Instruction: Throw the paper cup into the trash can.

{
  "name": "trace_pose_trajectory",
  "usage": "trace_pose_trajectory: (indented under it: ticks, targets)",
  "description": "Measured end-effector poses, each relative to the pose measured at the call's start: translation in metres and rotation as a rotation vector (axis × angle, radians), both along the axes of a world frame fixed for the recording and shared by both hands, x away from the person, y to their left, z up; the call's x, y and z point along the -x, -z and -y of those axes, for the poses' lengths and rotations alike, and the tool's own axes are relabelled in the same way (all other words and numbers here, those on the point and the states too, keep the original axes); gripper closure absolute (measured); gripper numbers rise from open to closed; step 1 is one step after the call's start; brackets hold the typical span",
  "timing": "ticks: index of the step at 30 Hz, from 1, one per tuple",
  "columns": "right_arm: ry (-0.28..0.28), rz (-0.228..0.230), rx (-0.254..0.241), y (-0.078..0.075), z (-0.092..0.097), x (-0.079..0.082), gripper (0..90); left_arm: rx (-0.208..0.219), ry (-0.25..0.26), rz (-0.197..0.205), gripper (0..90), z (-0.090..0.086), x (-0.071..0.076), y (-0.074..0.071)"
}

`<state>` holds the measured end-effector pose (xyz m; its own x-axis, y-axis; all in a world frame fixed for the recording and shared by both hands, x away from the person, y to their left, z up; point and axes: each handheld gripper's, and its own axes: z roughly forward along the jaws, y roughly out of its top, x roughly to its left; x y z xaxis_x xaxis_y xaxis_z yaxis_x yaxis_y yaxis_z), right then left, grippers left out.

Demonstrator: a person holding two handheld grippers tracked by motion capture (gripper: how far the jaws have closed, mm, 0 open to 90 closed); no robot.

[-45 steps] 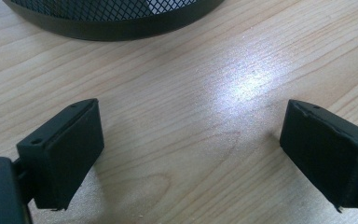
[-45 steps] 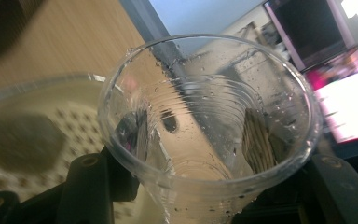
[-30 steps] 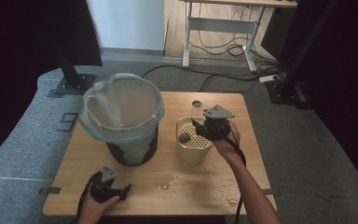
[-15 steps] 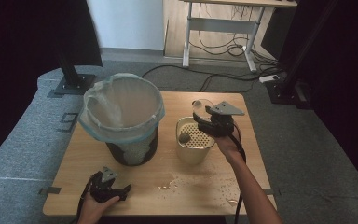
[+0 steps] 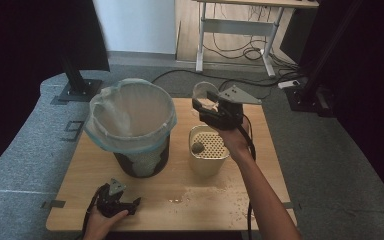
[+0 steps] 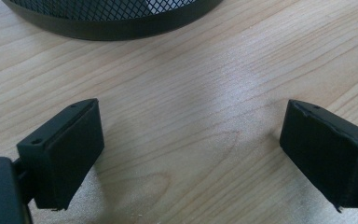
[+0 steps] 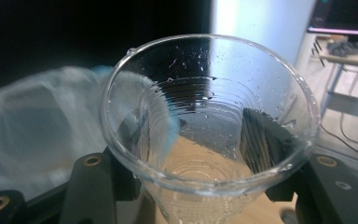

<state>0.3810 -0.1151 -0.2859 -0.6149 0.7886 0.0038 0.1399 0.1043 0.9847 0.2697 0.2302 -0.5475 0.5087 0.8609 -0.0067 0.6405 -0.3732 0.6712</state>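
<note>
Right gripper [image 5: 206,106] clamps a clear ribbed plastic cup [image 7: 209,126] above the wooden bench [image 5: 260,200] – between the bag-lined black mesh bin [image 5: 132,125] and the far edge – left gripper [image 5: 117,202] rests wide open near the front edge.

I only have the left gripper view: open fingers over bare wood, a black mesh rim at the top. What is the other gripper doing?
Observer: The right gripper is shut on a clear plastic cup, held above the table.
Operator: Anything in the cup?
Observer: Droplets on its wall; I can't tell if liquid is inside.
Operator: What's that mesh rim?
Observer: The foot of a bin lined with a bag.
Operator: Anything else on the table?
Observer: A cream strainer pot beside the bin, a dark lump on its grid.
</note>
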Motion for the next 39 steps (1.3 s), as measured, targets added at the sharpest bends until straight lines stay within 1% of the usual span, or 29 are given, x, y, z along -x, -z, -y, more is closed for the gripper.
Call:
trace_pose_trajectory:
  ticks: [3, 7, 8, 10, 11, 12, 14, 15, 16, 17, 22, 23, 24, 25, 26, 27, 28, 29, 30, 32, 33, 34, 35, 36, 39]
  targets:
    - [-0.025, 0.015, -0.009, -0.013, -0.016, 0.000, 43.0, 0.002, 0.001, -0.001, 5.7, 0.000, 0.000, 0.000]
    - [-0.054, 0.024, -0.008, -0.022, -0.038, -0.003, 42.8, 0.001, 0.003, -0.002, 5.8, 0.000, 0.000, 0.000]
    - [-0.066, 0.020, -0.012, -0.025, -0.048, -0.006, 42.7, 0.001, 0.005, -0.002, 5.8, 0.000, 0.000, 0.000]
    - [-0.070, 0.021, -0.010, -0.026, -0.051, -0.007, 42.7, 0.001, 0.006, -0.002, 5.8, 0.000, 0.000, 0.000]
    - [-0.074, 0.023, -0.006, -0.026, -0.055, -0.009, 42.6, 0.001, 0.006, -0.002, 5.8, 0.000, 0.000, 0.000]
    - [-0.087, 0.018, -0.009, -0.027, -0.065, -0.011, 42.5, 0.000, 0.007, -0.003, 5.8, 0.000, 0.000, 0.000]
    - [-0.093, 0.017, -0.010, -0.028, -0.068, -0.012, 42.4, 0.001, 0.007, -0.002, 5.8, 0.000, 0.000, 0.000]
    - [-0.105, 0.010, -0.011, -0.028, -0.077, -0.015, 42.2, 0.001, 0.006, -0.002, 5.8, 0.000, 0.000, 0.000]
    - [-0.112, 0.008, -0.009, -0.027, -0.082, -0.017, 42.1, 0.001, 0.007, -0.002, 5.8, 0.000, 0.000, 0.000]
    - [-0.112, 0.008, -0.009, -0.027, -0.082, -0.017, 42.1, 0.001, 0.007, -0.002, 5.8, 0.000, 0.000, 0.000]
    - [-0.140, -0.014, -0.009, -0.026, -0.106, -0.025, 41.1, 0.001, 0.010, -0.002, 5.7, 0.000, 0.000, 0.000]
    - [-0.151, -0.018, -0.004, -0.027, -0.116, -0.027, 39.9, 0.000, 0.012, -0.002, 5.7, 0.000, 0.000, 0.000]
    - [-0.156, -0.021, -0.004, -0.027, -0.121, -0.029, 38.8, 0.000, 0.012, -0.002, 5.7, 0.000, 0.000, 0.000]
    - [-0.156, -0.021, -0.004, -0.027, -0.121, -0.029, 38.8, 0.000, 0.012, -0.001, 5.7, 0.000, 0.000, 0.000]
    - [-0.171, -0.026, -0.007, -0.027, -0.125, -0.031, 36.2, 0.001, 0.015, -0.002, 5.8, 0.000, 0.000, 0.000]
    - [-0.197, -0.048, -0.027, -0.027, -0.130, -0.033, 32.5, 0.001, 0.016, -0.002, 5.8, 0.000, 0.000, 0.000]
    - [-0.217, -0.079, -0.058, -0.026, -0.137, -0.036, 25.2, 0.001, 0.017, -0.002, 5.8, 0.000, 0.000, 0.000]
    - [-0.217, -0.079, -0.058, -0.026, -0.137, -0.036, 25.2, 0.001, 0.018, -0.002, 5.8, 0.000, 0.000, 0.000]
    - [-0.206, -0.089, -0.058, -0.026, -0.140, -0.037, 20.1, 0.002, 0.020, -0.002, 5.7, 0.000, 0.000, 0.000]
    - [-0.181, -0.108, -0.008, -0.023, -0.146, -0.038, 14.8, 0.001, 0.021, -0.002, 5.8, 0.001, 0.001, 0.000]
    - [-0.181, -0.108, -0.008, -0.023, -0.146, -0.038, 14.8, 0.001, 0.022, -0.001, 5.8, 0.001, 0.001, 0.000]
    - [-0.176, -0.113, 0.004, -0.022, -0.145, -0.038, 14.0, 0.001, 0.023, -0.001, 5.8, 0.001, 0.001, 0.000]
    - [-0.163, -0.107, 0.009, -0.020, -0.140, -0.036, 14.2, 0.001, 0.023, -0.001, 5.7, 0.001, 0.001, 0.000]
    - [-0.163, -0.107, 0.009, -0.020, -0.140, -0.036, 14.2, 0.001, 0.023, -0.001, 5.7, 0.001, 0.001, 0.000]
    - [-0.147, -0.091, 0.027, -0.017, -0.125, -0.032, 14.8, 0.000, 0.023, -0.002, 5.7, 0.001, 0.001, 0.000]
